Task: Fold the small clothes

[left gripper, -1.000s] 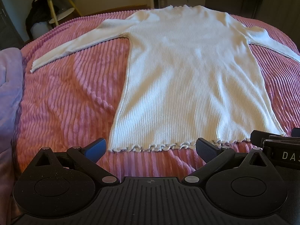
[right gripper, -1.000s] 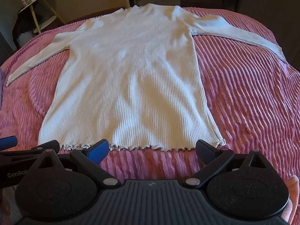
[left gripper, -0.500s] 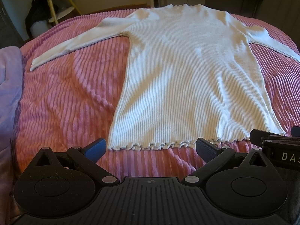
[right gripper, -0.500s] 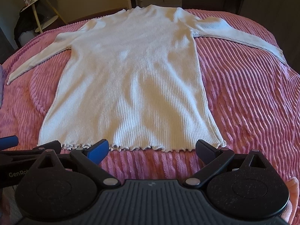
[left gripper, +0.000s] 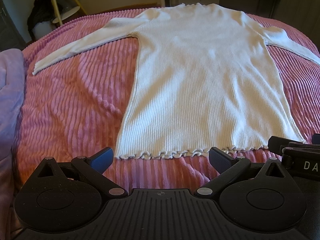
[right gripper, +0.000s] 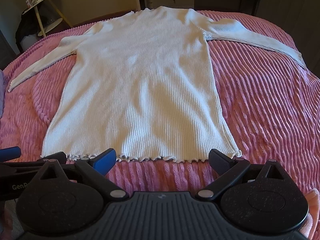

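White sweater (left gripper: 204,84) flat on pink bed (left gripper: 70,104), long axis running away, ruffled hem nearest | left gripper (left gripper: 160,157) released, at hem's left half | right gripper (right gripper: 162,158) released, at right half

White sweater (left gripper: 202,84): right sleeve cut off at frame edge in left view; right gripper (left gripper: 296,152) only partly visible beside sweater's hem.
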The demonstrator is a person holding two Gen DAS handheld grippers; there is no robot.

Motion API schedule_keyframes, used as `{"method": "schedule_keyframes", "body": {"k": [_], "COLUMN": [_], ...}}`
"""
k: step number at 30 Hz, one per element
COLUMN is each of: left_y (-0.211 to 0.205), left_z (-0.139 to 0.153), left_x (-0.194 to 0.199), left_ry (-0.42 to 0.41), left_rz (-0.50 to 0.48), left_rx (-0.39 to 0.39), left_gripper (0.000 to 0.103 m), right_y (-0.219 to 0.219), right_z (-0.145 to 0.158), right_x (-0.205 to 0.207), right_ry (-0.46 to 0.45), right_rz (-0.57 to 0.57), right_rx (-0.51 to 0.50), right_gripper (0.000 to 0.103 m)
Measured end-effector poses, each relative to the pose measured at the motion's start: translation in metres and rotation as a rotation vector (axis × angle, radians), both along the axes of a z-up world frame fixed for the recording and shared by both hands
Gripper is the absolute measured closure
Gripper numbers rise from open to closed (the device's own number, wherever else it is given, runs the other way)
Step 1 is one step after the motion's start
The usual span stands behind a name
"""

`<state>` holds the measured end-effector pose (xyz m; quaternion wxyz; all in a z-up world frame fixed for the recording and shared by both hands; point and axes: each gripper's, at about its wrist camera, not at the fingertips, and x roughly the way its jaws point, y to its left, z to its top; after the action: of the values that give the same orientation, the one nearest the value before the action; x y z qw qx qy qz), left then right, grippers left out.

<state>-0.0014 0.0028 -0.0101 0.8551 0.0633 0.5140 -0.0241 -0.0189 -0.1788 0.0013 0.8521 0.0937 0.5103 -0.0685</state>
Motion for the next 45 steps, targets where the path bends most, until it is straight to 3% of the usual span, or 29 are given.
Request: {"method": "schedule_keyframes", "body": {"k": [17,24,45], "left_y": [0.0,0.003,-0.001], "left_z": [-0.002,-0.003,-0.008], "left_x": [0.0,0.001,0.001], "left_ry": [0.009,0.023,0.015], "left_rz": [0.007,0.02,0.023], "left_rx": [-0.004,-0.043,-0.022], "left_gripper": [0.0,0.0,0.0], "right_y": [-0.001,-0.002,-0.007], "right_z": [0.001,0.001,-0.002], "right_x": [-0.005,-0.006,-0.013], "right_ry": [-0.039,-0.051,-0.12], "right_rz": [0.011,0.009,0.021], "right_rx": [0.017,0.033,0.087], "right_gripper": [0.004,0.004,0.004]}}
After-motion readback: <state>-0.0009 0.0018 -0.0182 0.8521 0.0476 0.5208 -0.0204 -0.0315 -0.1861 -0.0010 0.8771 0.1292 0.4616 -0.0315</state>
